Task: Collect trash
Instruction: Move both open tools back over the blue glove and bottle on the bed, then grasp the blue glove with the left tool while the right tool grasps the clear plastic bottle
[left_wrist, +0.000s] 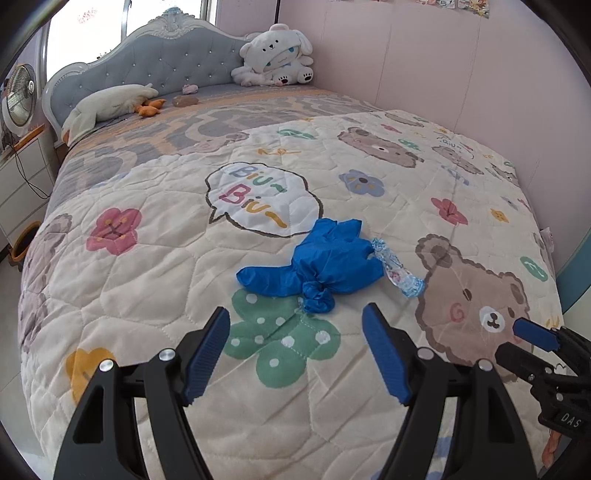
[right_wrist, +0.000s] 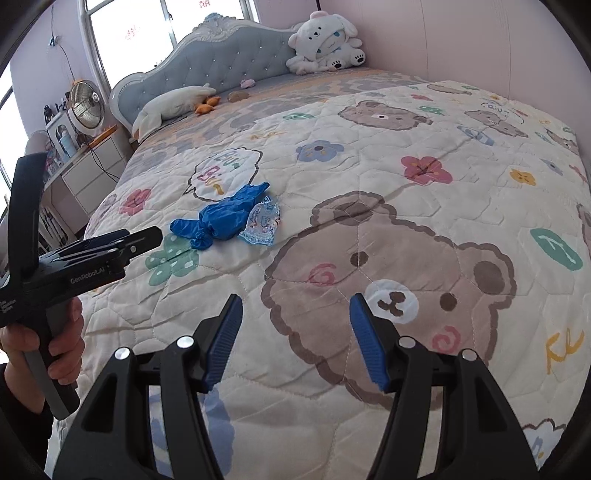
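Both grippers, left gripper (left_wrist: 295, 325) and right gripper (right_wrist: 295, 314), are hovering wide apart, holding nothing. Blue glove (left_wrist: 321, 264) and wrapper (left_wrist: 397, 271) are lying touching mid-quilt (left_wrist: 147, 280), open bedding surrounding them. "Biu Biu" is showing beyond; "GenRobot.AI" is reading along the left tool.

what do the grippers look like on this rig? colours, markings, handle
Both the left gripper and the right gripper have black angular frames with silver pivot bolts and blue ribbed fingers. In the right wrist view, the left unit's side reads "GenRobot.AI" in white, above a black-and-grey handle held by a bare hand.
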